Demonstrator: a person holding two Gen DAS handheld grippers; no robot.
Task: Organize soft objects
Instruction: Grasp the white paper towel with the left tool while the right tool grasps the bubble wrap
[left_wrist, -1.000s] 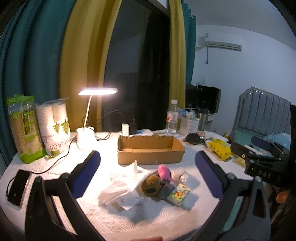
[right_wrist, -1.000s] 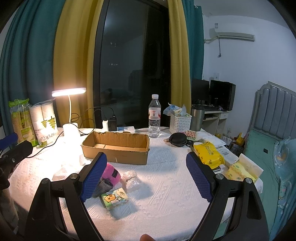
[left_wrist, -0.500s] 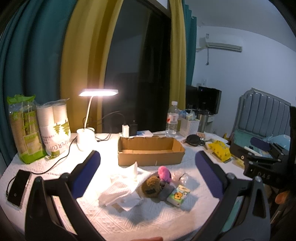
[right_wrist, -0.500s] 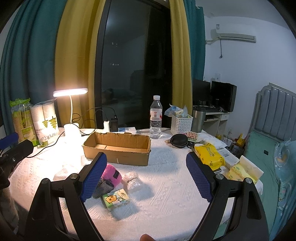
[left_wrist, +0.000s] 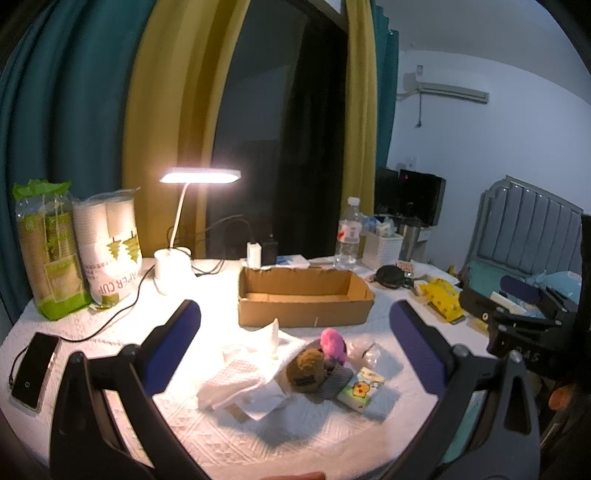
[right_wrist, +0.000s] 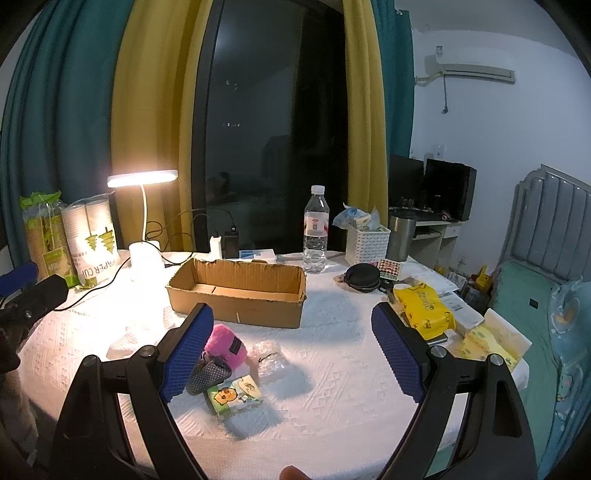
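Observation:
A small heap of soft things lies in front of an open cardboard box (left_wrist: 304, 301) (right_wrist: 236, 291): a white cloth (left_wrist: 243, 373), a brown plush (left_wrist: 308, 369), a pink plush (left_wrist: 332, 341) (right_wrist: 225, 345), a grey pouch (right_wrist: 207, 371), a tissue pack with a cartoon print (left_wrist: 360, 389) (right_wrist: 234, 395) and a clear bubble-wrap wad (right_wrist: 269, 356). My left gripper (left_wrist: 295, 354) hovers open above the near table edge, the heap between its blue pads. My right gripper (right_wrist: 291, 354) is open too, its left pad beside the pink plush. Both hold nothing.
A lit desk lamp (left_wrist: 175, 258), paper cup sleeves (left_wrist: 107, 251) and a phone (left_wrist: 35, 363) occupy the left side. Behind the box stand a water bottle (right_wrist: 316, 229), a white basket (right_wrist: 367, 245) and a steel mug (right_wrist: 400, 238). Yellow wipe packs (right_wrist: 424, 308) lie right.
Both grippers have risen or drifted only slightly; the scene sits a touch lower in view. Nothing on the table has moved.

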